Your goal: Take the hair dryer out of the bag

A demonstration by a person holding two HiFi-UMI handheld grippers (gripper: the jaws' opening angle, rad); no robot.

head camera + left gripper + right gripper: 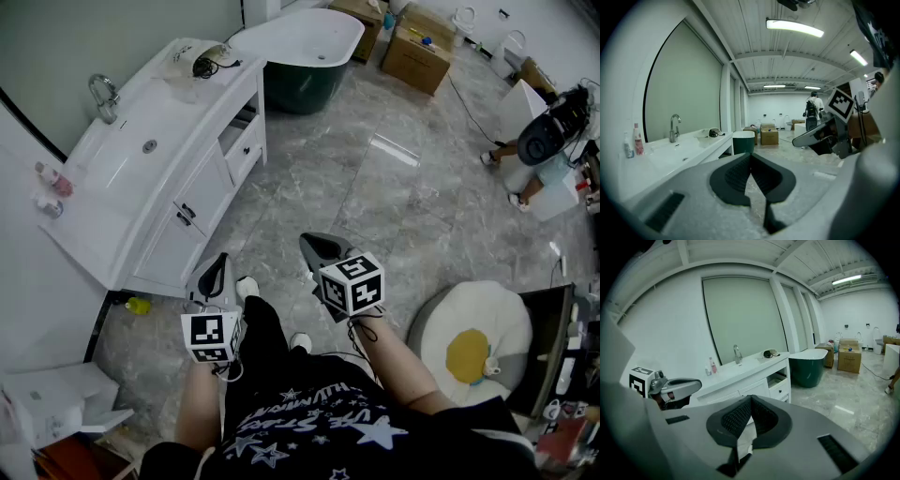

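Head view: clear plastic bag (pixel 190 54) with the black hair dryer (pixel 202 67) sits at the far end of the white vanity counter (pixel 173 111), well ahead-left of both claws, left gripper (pixel 219 264) nearer than right gripper (pixel 315 246). Left gripper view: jaws together, empty. Right gripper view: likewise closed on nothing.

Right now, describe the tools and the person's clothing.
Both the left tool and right tool are grey, tapering to a point, with black ribbed pads and a white cube of black square markers. The person wears a black shirt printed with white stars.
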